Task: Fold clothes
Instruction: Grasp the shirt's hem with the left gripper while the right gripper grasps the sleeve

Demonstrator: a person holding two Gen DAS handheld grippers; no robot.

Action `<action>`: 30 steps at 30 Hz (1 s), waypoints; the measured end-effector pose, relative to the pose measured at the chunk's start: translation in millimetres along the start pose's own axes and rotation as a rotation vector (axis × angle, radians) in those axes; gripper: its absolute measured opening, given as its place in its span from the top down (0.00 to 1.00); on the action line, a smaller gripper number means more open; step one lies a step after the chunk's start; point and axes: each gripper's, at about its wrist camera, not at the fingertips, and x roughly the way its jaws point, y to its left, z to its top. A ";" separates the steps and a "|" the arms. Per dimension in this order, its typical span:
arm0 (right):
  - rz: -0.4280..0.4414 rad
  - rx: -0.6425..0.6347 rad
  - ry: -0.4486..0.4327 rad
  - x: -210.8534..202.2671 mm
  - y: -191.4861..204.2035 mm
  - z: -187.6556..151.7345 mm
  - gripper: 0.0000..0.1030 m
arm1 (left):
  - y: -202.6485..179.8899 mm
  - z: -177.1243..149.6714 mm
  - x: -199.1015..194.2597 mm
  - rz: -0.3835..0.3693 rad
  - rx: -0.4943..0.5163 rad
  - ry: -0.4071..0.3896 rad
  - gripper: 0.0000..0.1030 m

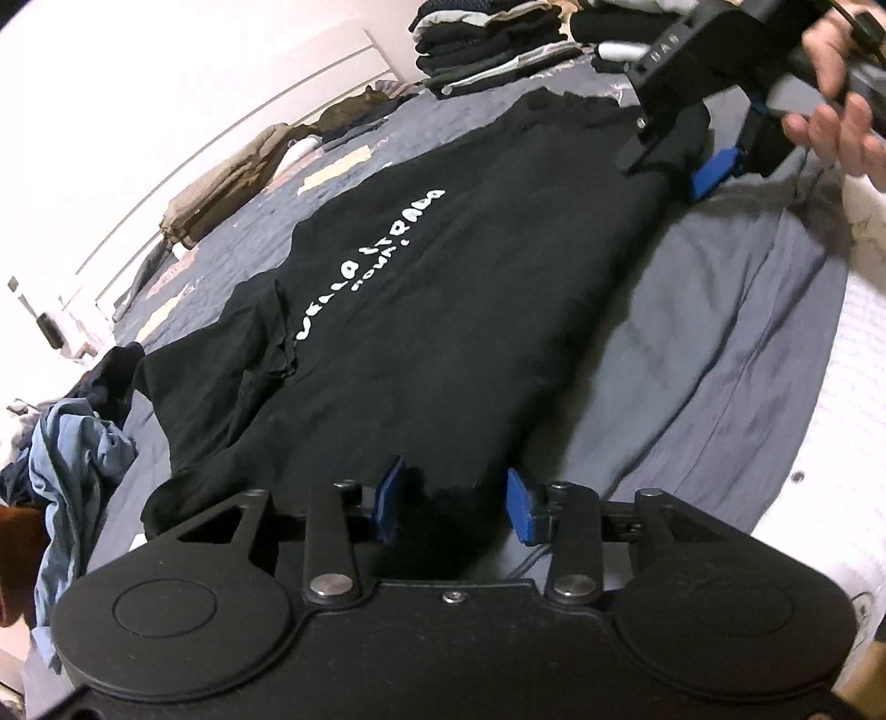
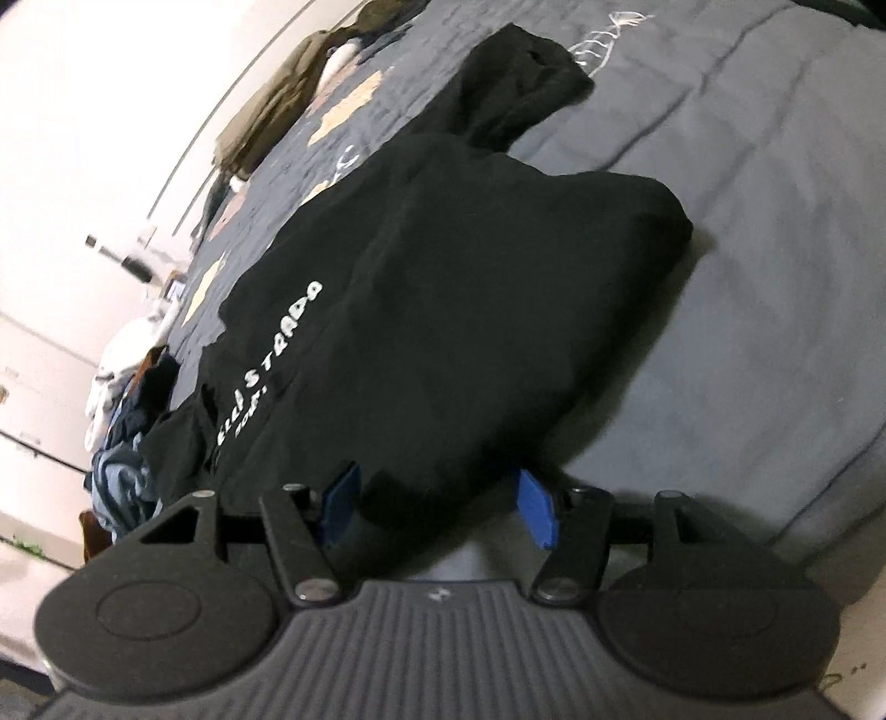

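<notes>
Your black T-shirt (image 1: pixel 443 310) lies flat on the grey bed (image 1: pixel 720 343), its long axis running from your left gripper (image 1: pixel 457 507) toward your right gripper (image 1: pixel 673 166). Both stand released, straddling its edge.

- White lettering (image 2: pixel 271 354) on the black T-shirt (image 2: pixel 443 310) blurs; its first letters sink into a fold.
- Person's hand (image 1: pixel 836 111) smeared, cut by the frame edge.
- Folded clothes stack (image 1: pixel 487 50) cropped on top.

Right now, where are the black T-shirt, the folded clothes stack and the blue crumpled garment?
black T-shirt (image 1: pixel 443 310), left wrist view, chest below the white lettering
folded clothes stack (image 1: pixel 487 50), left wrist view, dark middle layers
blue crumpled garment (image 1: pixel 77 465), left wrist view, bunched middle
</notes>
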 end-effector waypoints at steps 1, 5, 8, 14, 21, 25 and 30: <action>0.004 0.009 -0.014 0.1 0.4 -0.1 0.38 | 0.2 -0.6 0.6 0.007 0.002 -0.002 0.59; 0.044 0.061 -0.084 1.3 -0.4 2.1 0.38 | 6.3 -1.3 0.1 0.013 -0.020 -0.011 0.57; 0.068 0.104 -0.114 4.8 -2.9 3.1 0.38 | 12.2 -0.6 -2.3 0.010 -0.040 -0.017 0.57; 0.092 0.207 -0.132 18.6 -9.5 4.8 0.38 | 0.8 -4.4 2.0 0.045 0.025 -0.001 0.51; 0.066 0.141 -0.154 15.7 7.0 4.3 0.42 | 0.8 -6.3 5.6 0.055 0.036 -0.010 0.56; 0.086 0.145 -0.173 6.4 9.1 6.1 0.90 | 8.7 -1.2 -5.7 0.027 -0.014 -0.034 0.79; 0.120 0.165 -0.173 5.4 8.6 9.7 0.87 | 17.3 3.3 -7.1 0.034 -0.064 -0.040 0.77</action>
